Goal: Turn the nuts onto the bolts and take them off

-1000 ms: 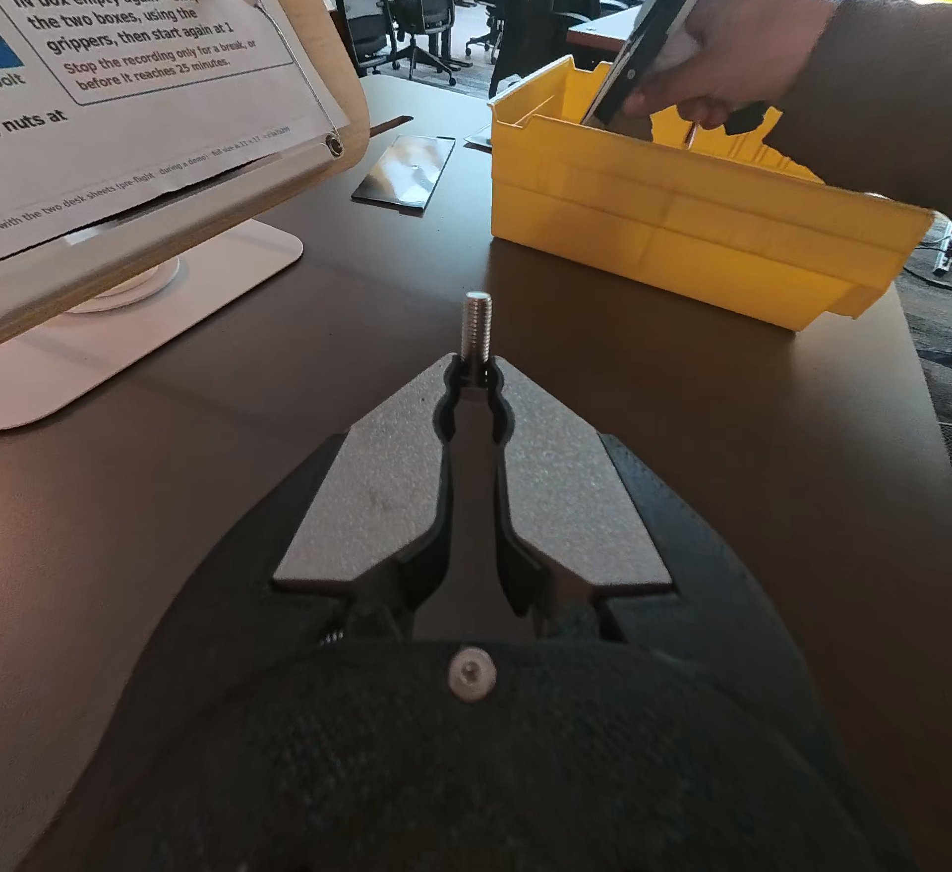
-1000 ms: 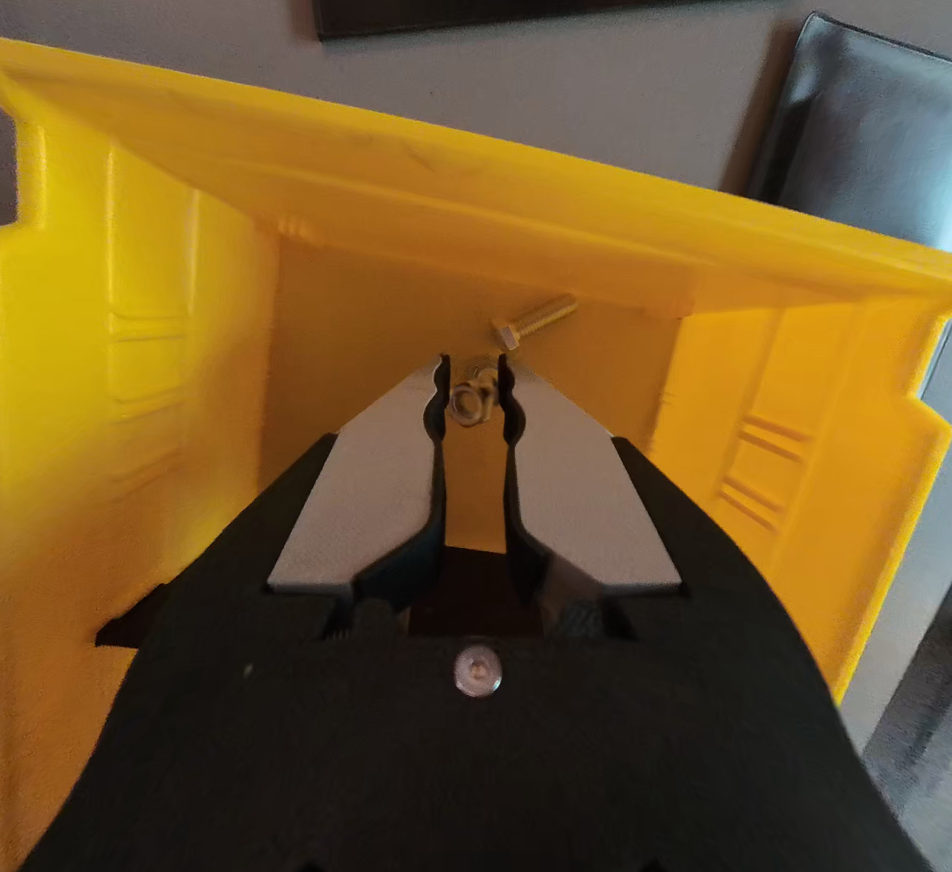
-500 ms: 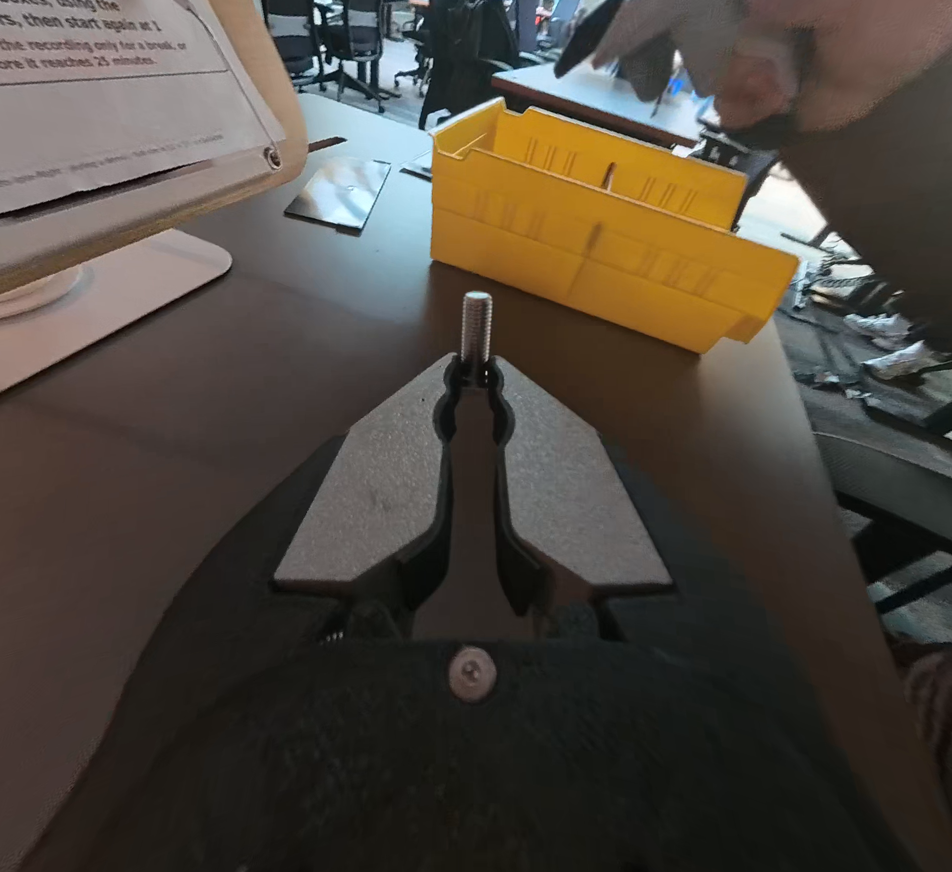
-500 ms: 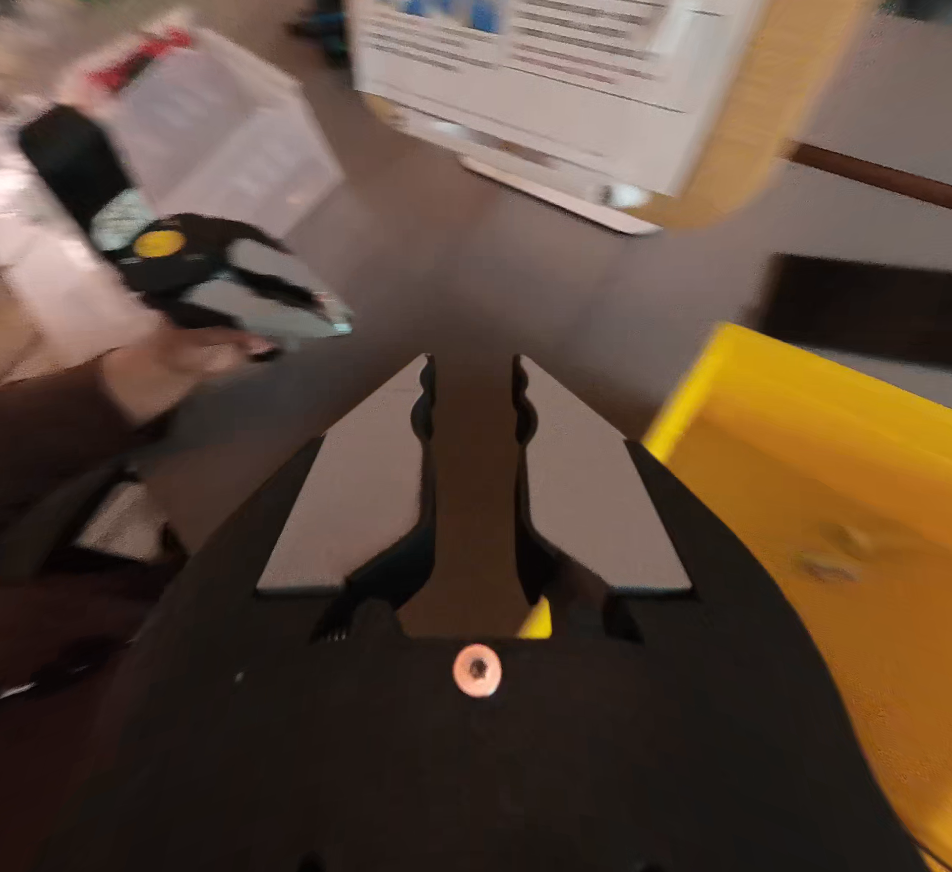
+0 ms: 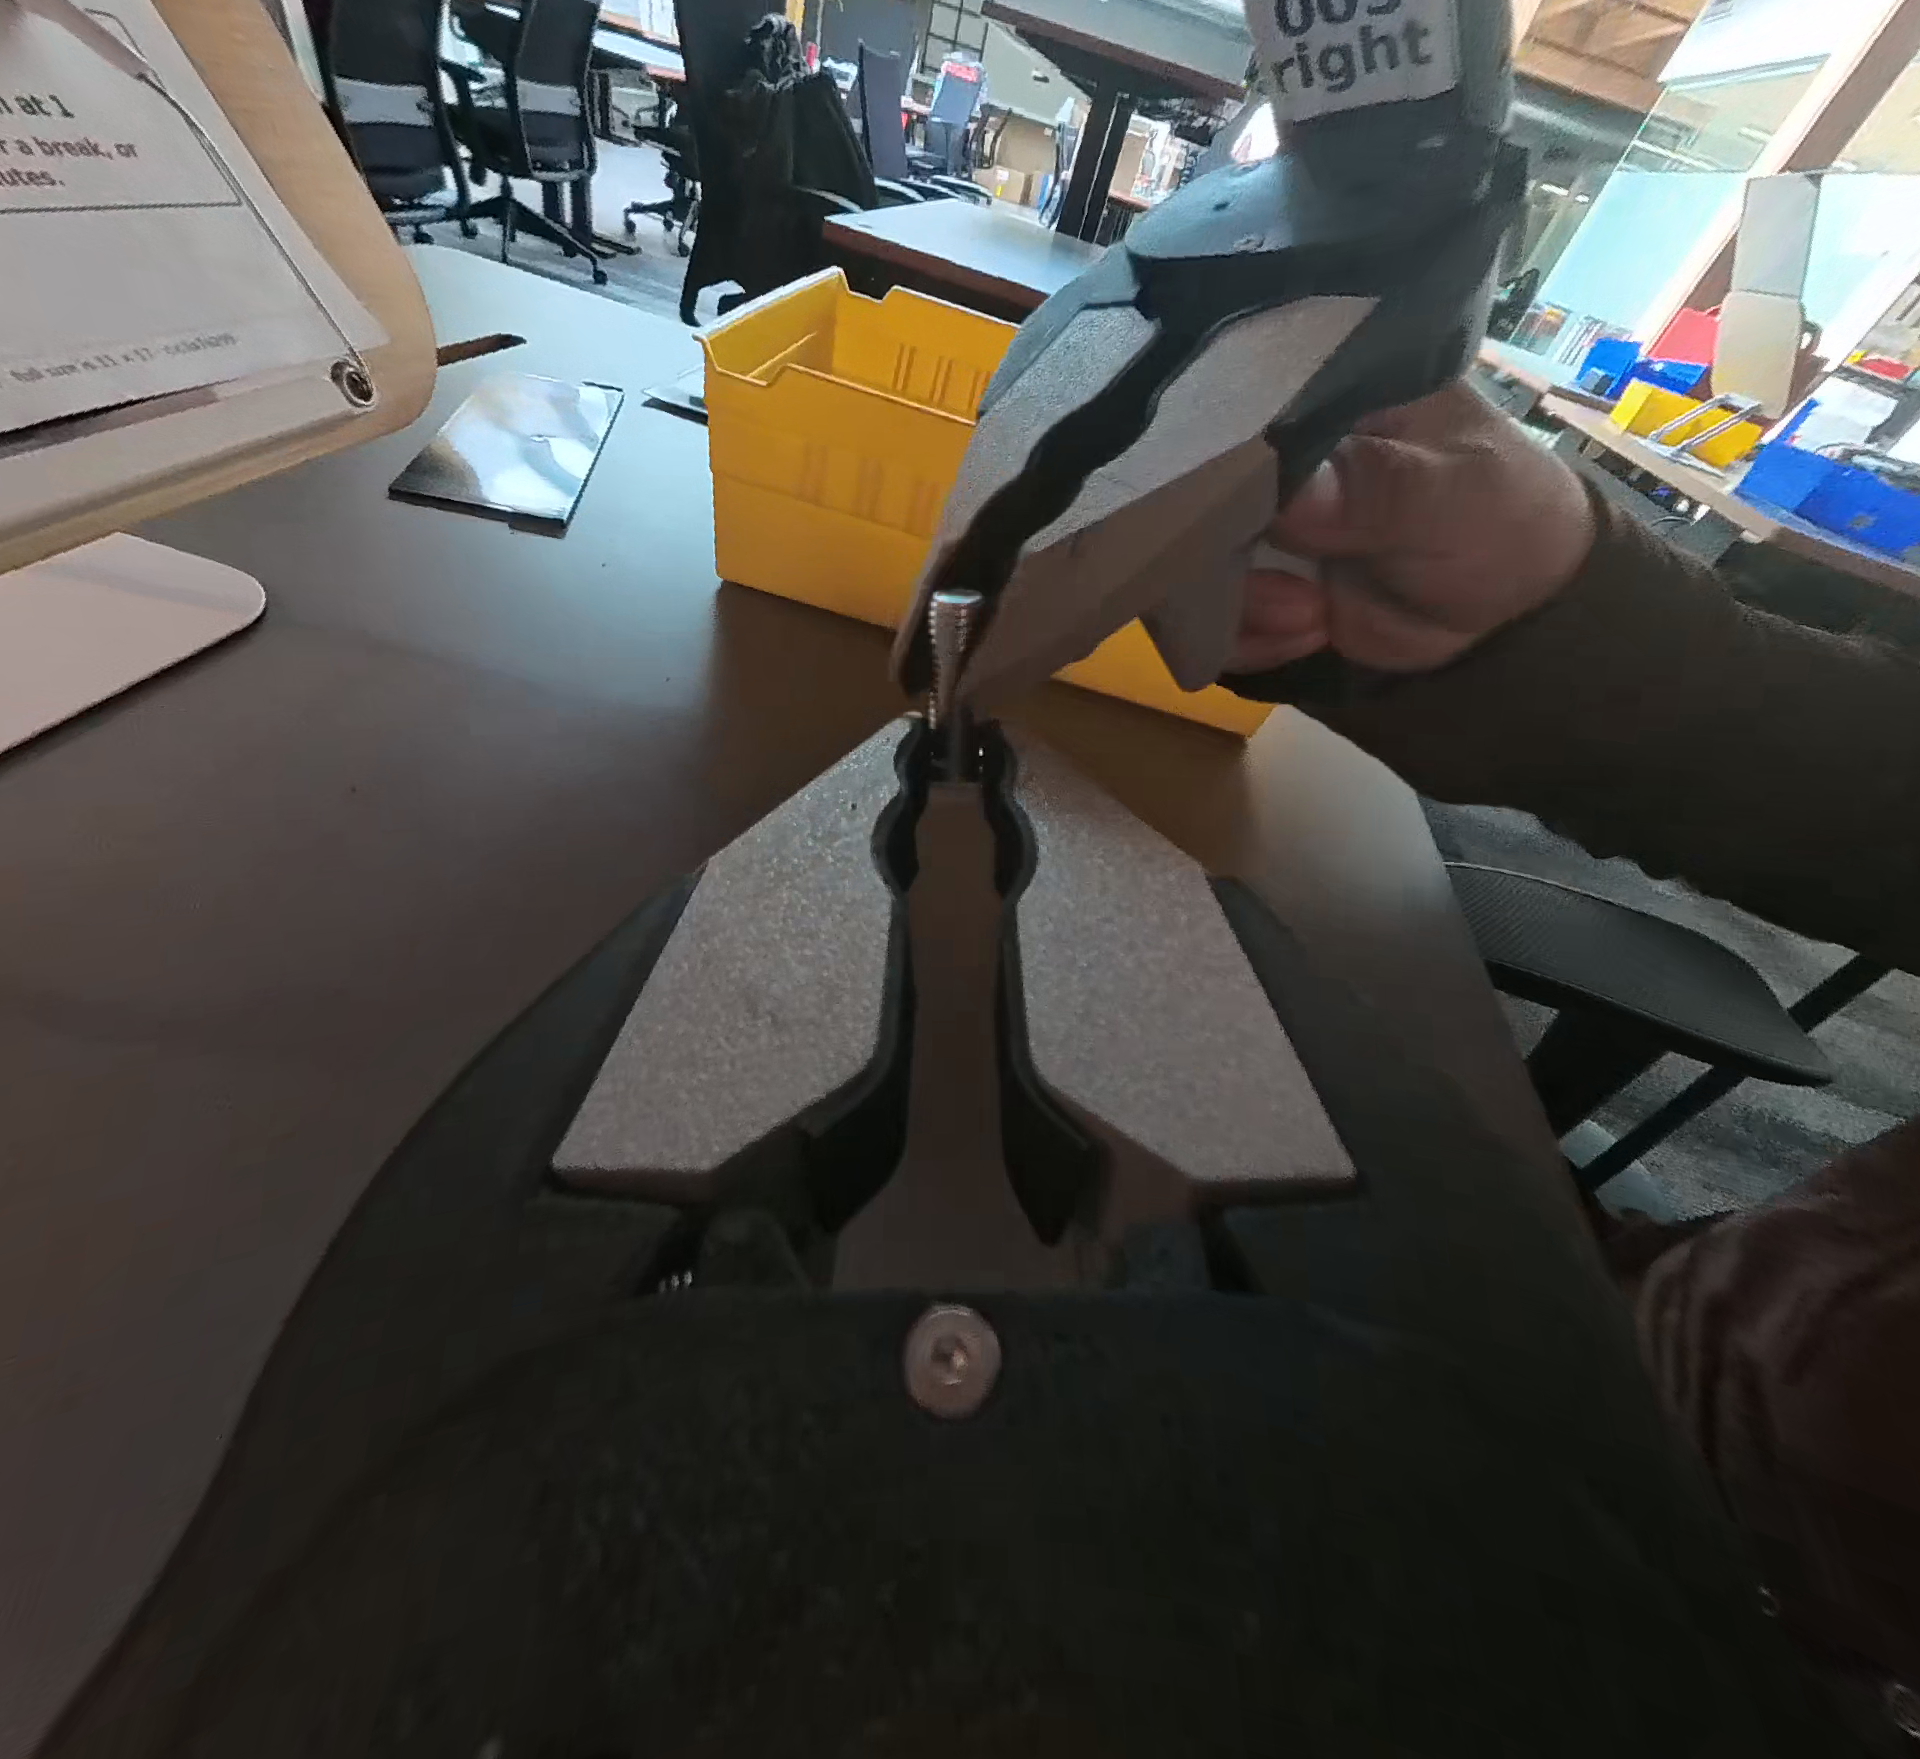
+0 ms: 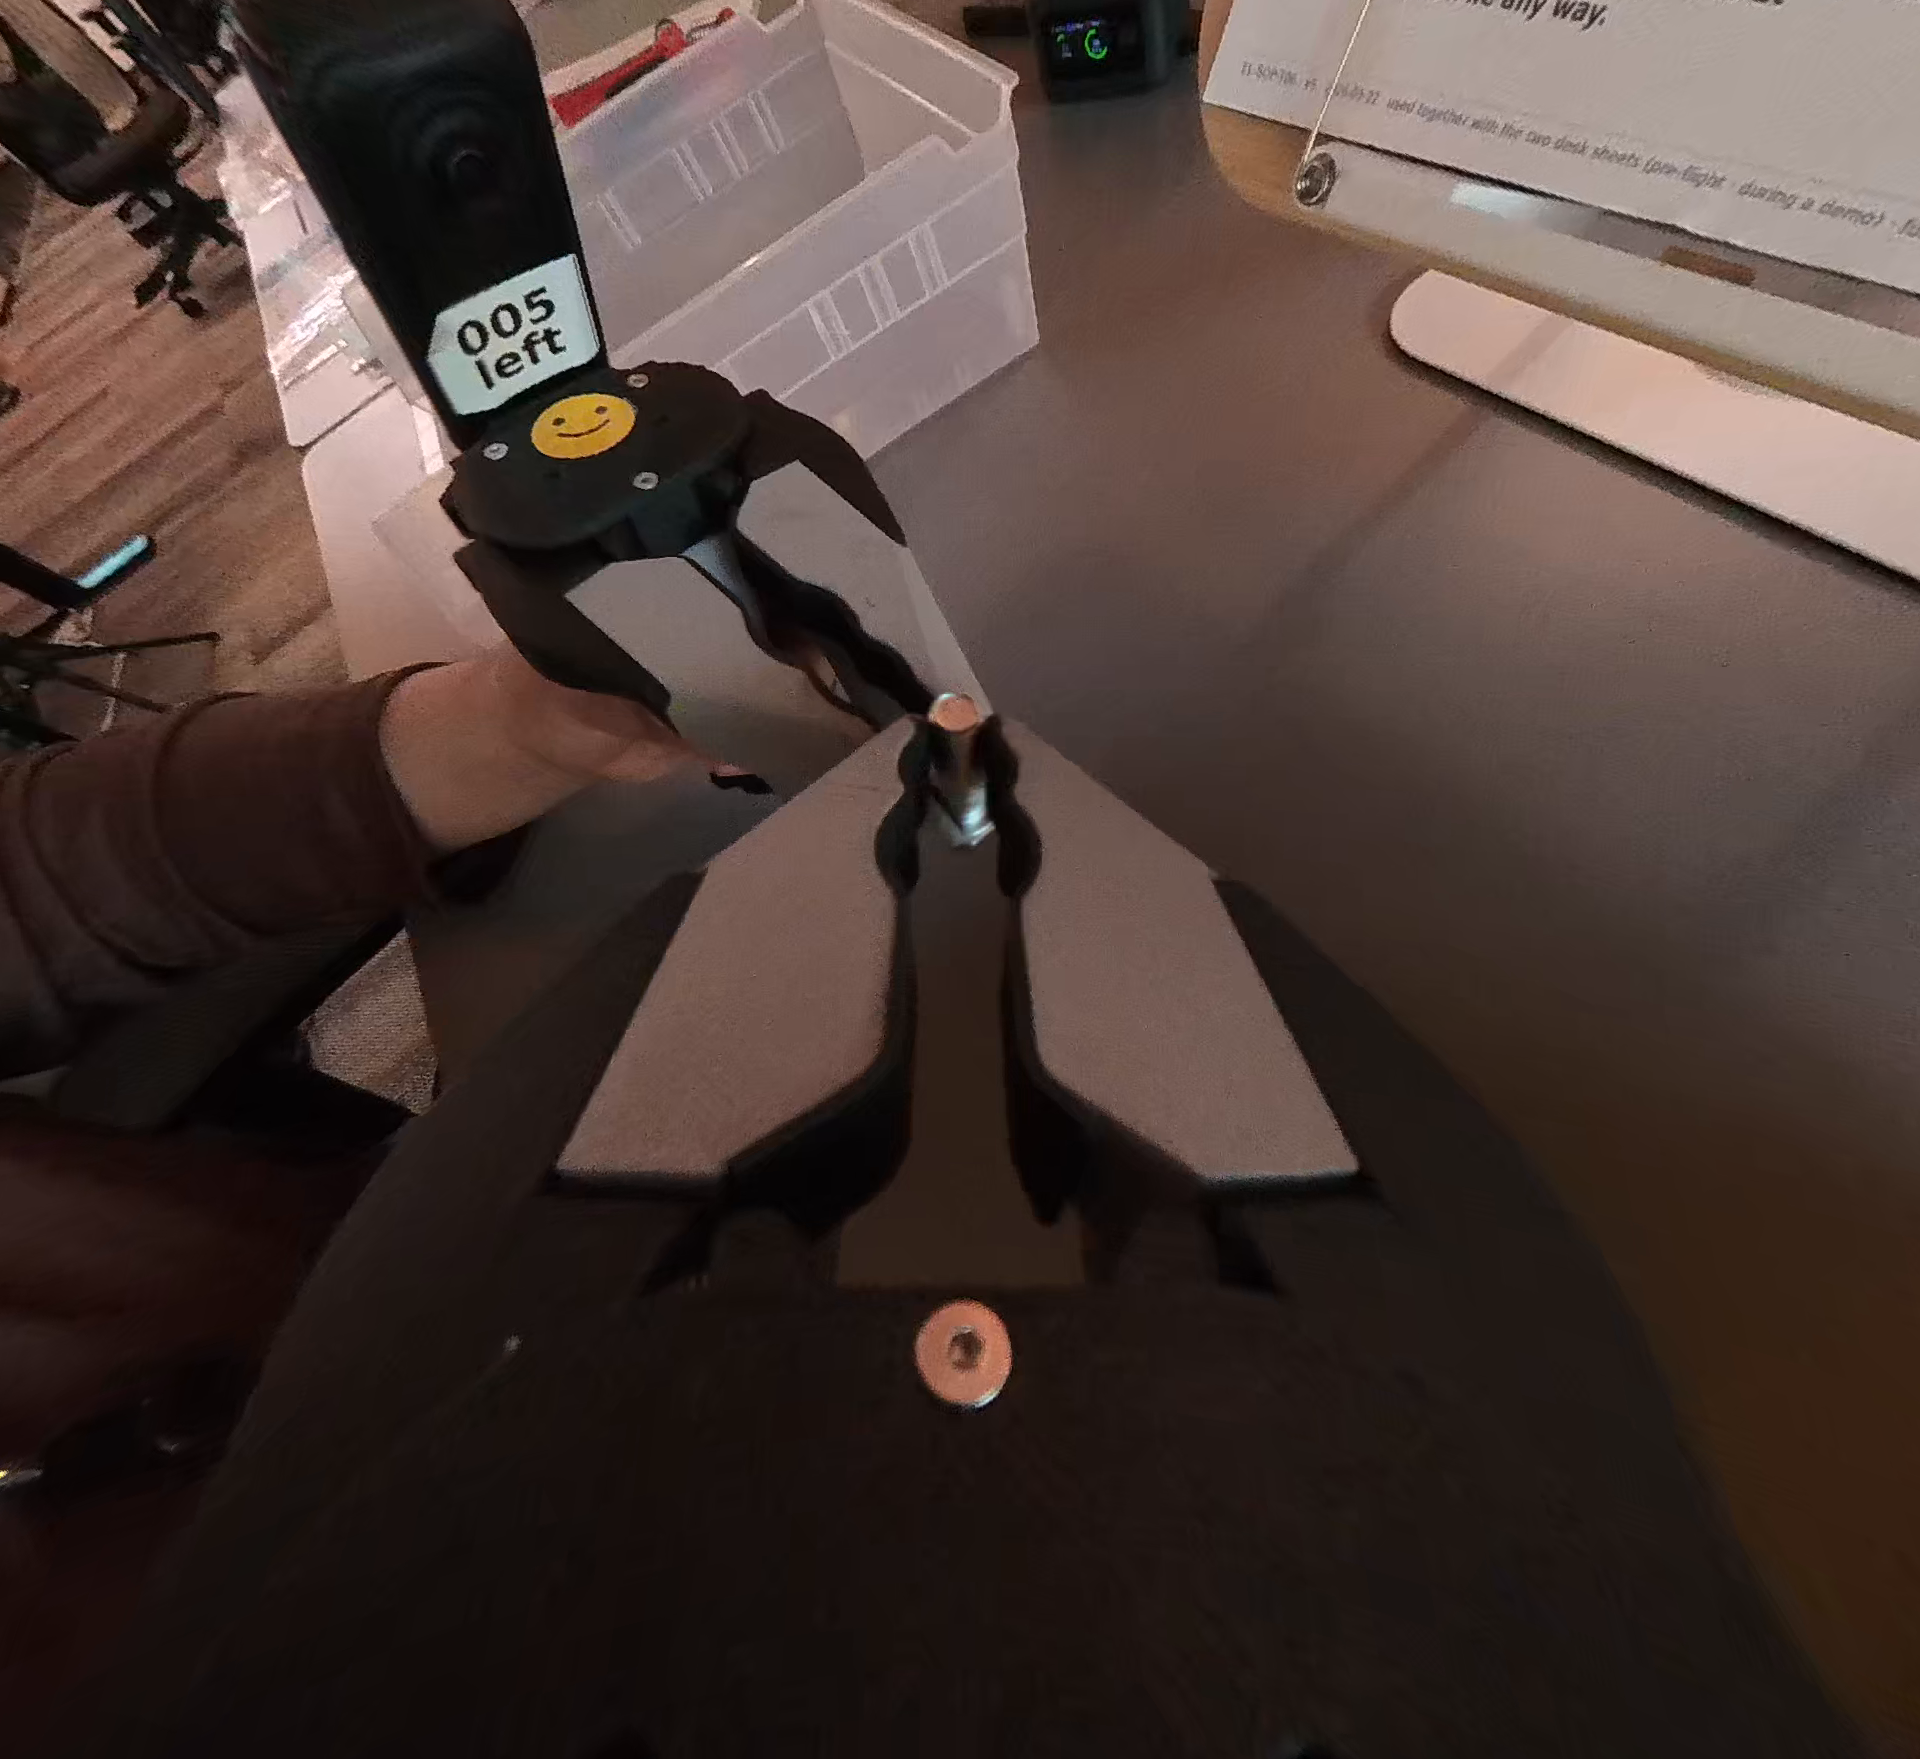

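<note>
Threaded steel bolt (image 5: 954, 660) clenched upright in left gripper (image 5: 954, 753) jaws.
Right gripper (image 6: 956, 753) jaws closing around its shank, grip uncertain; smooth dark tabletop (image 5: 364, 774) beneath.

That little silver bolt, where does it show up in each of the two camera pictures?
Left wrist view: the bolt stands upright at centre, pinched in the left gripper, the right gripper reaching it from above.
Right wrist view: the bolt is at centre between the right gripper's jaws, with a nut below its tip.
Shared landmark: the white sign stand.
</note>
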`<act>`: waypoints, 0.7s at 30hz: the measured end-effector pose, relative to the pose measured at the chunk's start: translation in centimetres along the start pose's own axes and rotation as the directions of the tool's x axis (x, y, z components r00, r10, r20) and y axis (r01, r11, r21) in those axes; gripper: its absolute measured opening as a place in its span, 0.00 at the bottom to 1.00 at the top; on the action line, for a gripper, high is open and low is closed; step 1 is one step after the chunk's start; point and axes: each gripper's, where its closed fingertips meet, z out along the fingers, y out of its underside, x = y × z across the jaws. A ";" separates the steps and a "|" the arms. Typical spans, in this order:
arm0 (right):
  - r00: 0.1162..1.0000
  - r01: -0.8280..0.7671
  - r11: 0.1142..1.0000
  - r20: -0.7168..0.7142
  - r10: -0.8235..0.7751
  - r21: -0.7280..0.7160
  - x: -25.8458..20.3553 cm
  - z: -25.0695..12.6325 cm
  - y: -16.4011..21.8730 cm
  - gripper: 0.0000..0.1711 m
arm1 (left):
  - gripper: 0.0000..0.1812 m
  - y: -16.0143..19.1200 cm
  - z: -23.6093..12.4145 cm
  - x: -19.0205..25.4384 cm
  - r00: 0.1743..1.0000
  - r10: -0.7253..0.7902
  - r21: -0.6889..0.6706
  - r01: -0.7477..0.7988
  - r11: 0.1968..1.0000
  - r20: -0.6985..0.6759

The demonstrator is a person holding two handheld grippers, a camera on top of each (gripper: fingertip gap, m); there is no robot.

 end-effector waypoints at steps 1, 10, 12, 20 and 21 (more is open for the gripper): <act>1.000 0.014 1.000 -0.014 -0.014 -0.002 0.2 0.1 0.1 0.04 | 0.04 0.1 0.1 -0.1 1.000 -0.006 -0.002 0.006 1.000 0.002; 0.959 0.123 0.991 -0.262 -0.107 0.046 2.3 -4.7 -1.7 0.04 | 0.00 -0.4 -0.5 -0.6 1.000 -0.017 0.014 0.017 1.000 0.019; 0.943 0.153 0.986 -0.310 -0.124 0.070 2.3 -8.1 -2.9 0.04 | 0.00 -0.1 -0.5 -1.0 0.999 -0.018 -0.002 0.018 1.000 0.043; 0.762 0.052 0.987 -0.632 -0.140 -0.155 8.7 -22.6 2.3 0.03 | 0.00 1.7 0.2 -1.7 0.995 -0.067 -0.088 0.074 0.993 0.075; 0.746 -0.020 0.976 -0.654 -0.129 -0.215 9.9 -23.6 4.4 0.03 | 0.00 1.9 0.3 -1.6 0.995 -0.073 -0.094 0.080 0.992 0.069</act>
